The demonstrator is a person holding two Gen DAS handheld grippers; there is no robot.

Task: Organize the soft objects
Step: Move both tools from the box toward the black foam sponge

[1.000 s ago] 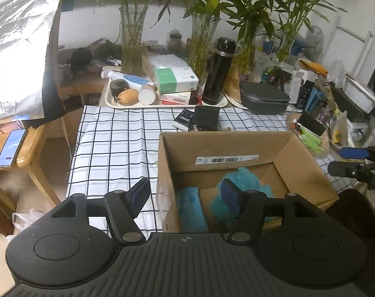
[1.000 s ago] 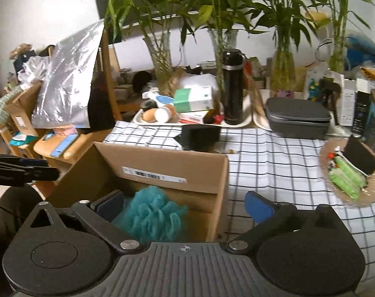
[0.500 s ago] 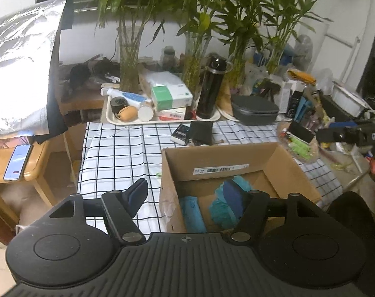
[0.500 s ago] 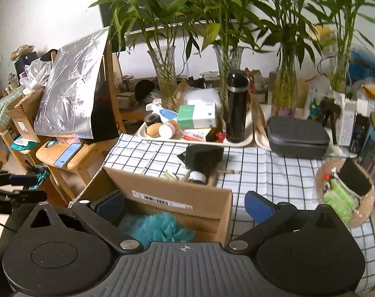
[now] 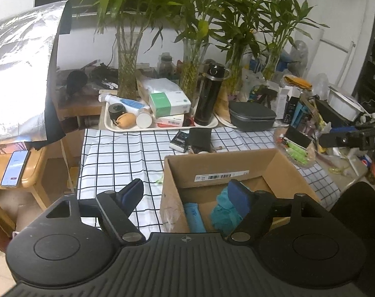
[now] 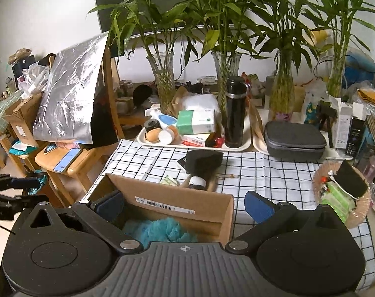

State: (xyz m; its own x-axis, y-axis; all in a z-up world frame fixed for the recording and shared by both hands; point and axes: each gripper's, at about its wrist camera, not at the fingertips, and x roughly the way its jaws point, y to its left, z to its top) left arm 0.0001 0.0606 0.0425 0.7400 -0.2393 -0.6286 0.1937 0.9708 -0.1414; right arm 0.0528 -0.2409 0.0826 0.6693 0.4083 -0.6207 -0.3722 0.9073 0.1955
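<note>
Two soft things already lie in the cardboard box point(image 5: 219, 163): a fluffy teal puff point(image 5: 223, 214) and a rolled blue cloth point(image 5: 193, 216), side by side low in the middle of the left view. In the right view the teal puff point(image 6: 160, 229) peeks over the box wall at the bottom middle.

The left claw point(image 5: 187, 198) is spread wide and holds nothing. The right claw point(image 6: 185, 206) is spread wide and empty too.

So that part looks done. A dark soft-looking lump point(image 6: 204, 160) sits on the checked table point(image 6: 274, 173) just behind the box, in the middle of the right view. It may be left to put away, but I can't tell for sure.

Compared with a second ago, both claws have pulled up and back. The box looks smaller and lower in both views now, and more of the table and plants shows. The soft things in the box have not moved.
</note>
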